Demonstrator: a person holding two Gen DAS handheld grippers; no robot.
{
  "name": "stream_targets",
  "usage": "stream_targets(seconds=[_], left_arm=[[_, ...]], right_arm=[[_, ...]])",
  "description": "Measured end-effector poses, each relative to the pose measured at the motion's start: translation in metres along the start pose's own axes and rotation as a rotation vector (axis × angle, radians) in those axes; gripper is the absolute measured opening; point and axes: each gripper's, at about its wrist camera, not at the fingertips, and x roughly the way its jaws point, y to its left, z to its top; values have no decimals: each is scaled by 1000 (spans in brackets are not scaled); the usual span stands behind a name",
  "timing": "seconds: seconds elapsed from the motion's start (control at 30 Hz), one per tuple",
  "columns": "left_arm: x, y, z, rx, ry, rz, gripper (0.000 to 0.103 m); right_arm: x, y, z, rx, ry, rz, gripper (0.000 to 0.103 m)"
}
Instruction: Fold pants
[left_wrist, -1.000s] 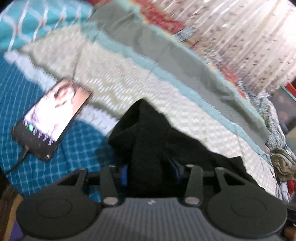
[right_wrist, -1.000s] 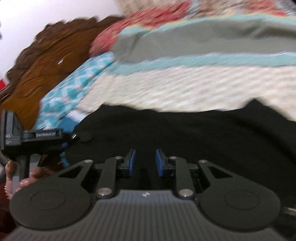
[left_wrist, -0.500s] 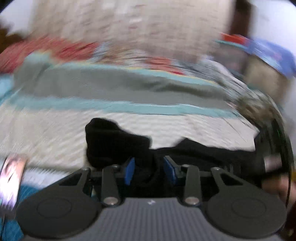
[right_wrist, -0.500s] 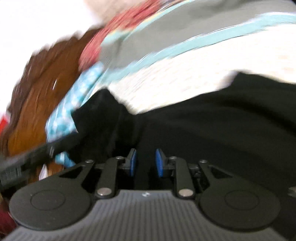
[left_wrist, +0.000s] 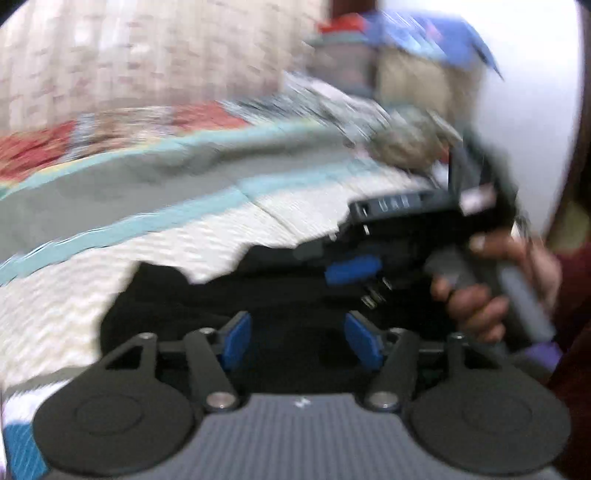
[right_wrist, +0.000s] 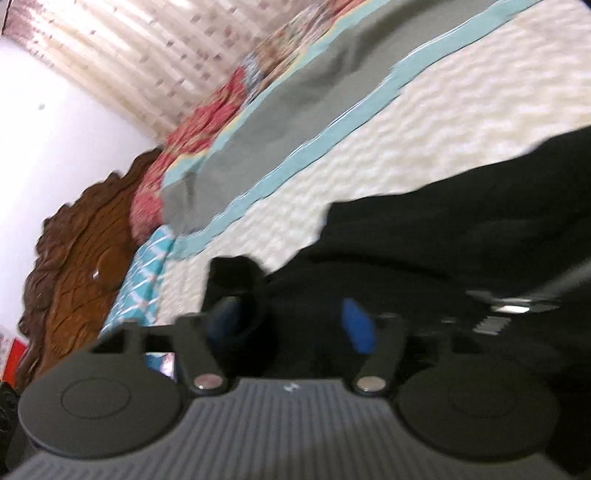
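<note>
Opening since before, left gripper (left_wrist: 299, 341), right gripper (right_wrist: 291, 325) (pants (right_wrist: 461, 236) released)

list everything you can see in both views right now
pants: 1, black, lying on the quilt in front of both grippers
quilt: 1, cream, grey and teal bands, covering the bed
headboard: 1, brown carved wood, left in the right view
curtain: 1, pale patterned, behind the bed
left gripper: 1, black, blue pads, open over the pants
right gripper: 1, black, blue pads, open over the pants
hand: 1, on the right gripper's handle

Left gripper (left_wrist: 301, 341) and right gripper (right_wrist: 291, 325) both spread apart
</note>
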Motion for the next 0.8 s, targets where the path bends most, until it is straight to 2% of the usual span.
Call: stream_targets(seconds=[0.03, 0.17, 0.27, 0.3, 0.33, 0.37, 0.4, 0.5, 0.63, 0.73, 0.8], left_arm=[[-11, 12, -2, -54, -19, 26, 65], [-45, 62, -21, -299, -42, 140, 67], [-55, 90, -36, -431, -40, 197, 67], [-57, 98, -39, -466, -38, 206, 67], [-60, 104, -41, -491, -38, 208, 67], [-63, 109, -43, -505, -39, 210, 67], [-66, 110, -44, -508, -42, 214, 67], [-64, 112, -41, -492, -49, 204, 67], [-46, 108, -29, -465, -54, 145, 67], [-23, 98, -20, -430, -38, 91, 68], [-2, 87, -15, -395, -11, 50, 68]], right_arm=[[10, -1, 9, 3, 21, 11, 87], [63, 25, 25, -2, 146, 29, 89], [100, 39, 26, -16, 245, 11, 89], [113, 42, 25, -24, 280, -2, 83], [117, 45, 23, -37, 304, -2, 46], [116, 50, 23, -64, 316, -2, 25], [109, 56, 22, -97, 304, -10, 18], [65, 67, 24, -185, 217, 27, 17], [-13, 63, 9, -303, 79, -2, 17], [-48, 37, -15, -302, 40, -112, 18], [-46, 12, -27, -260, 66, -227, 29]])
